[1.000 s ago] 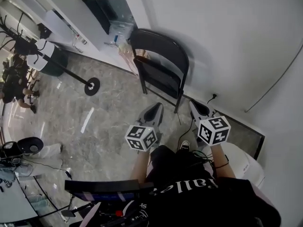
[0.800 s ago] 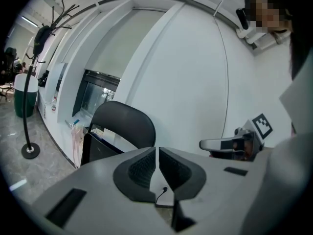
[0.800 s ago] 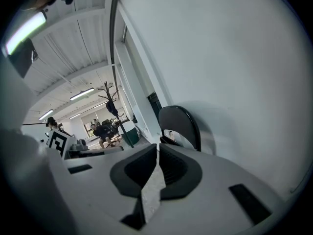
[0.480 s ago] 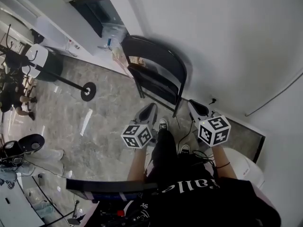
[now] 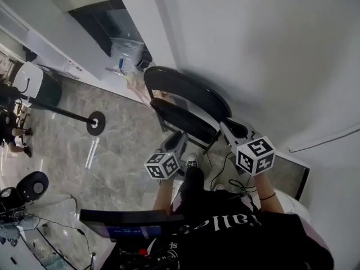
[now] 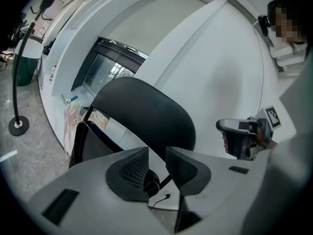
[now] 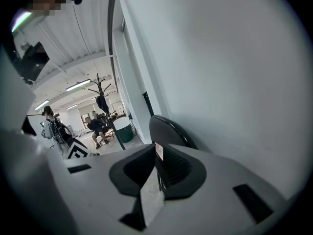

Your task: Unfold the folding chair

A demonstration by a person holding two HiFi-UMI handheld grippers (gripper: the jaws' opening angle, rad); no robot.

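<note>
The black metal folding chair (image 5: 185, 94) with its rounded backrest stood just ahead of both my grippers. It leaned folded against the white wall (image 5: 270, 49), its seat panel lying close along the frame rather than level. By my reckoning the unfolding had not yet begun.

My left gripper (image 6: 157, 161) pointed a little downward at the chair's lower half, and the backrest rose above and beyond its tips. Its jaws had just been opening and stood a narrow gap apart with nothing between them. I took that as readiness to catch the seat edge or a frame tube, since that is the part that must swing out.

My right gripper (image 7: 157, 164) was empty, its jaws pressed together, and the curved edge of the backrest lay just beyond its tips. I held it near the top of the chair, I think, so that it could steady the back while the other pulled the seat down toward the grey stone-patterned floor (image 5: 112, 145).
</note>
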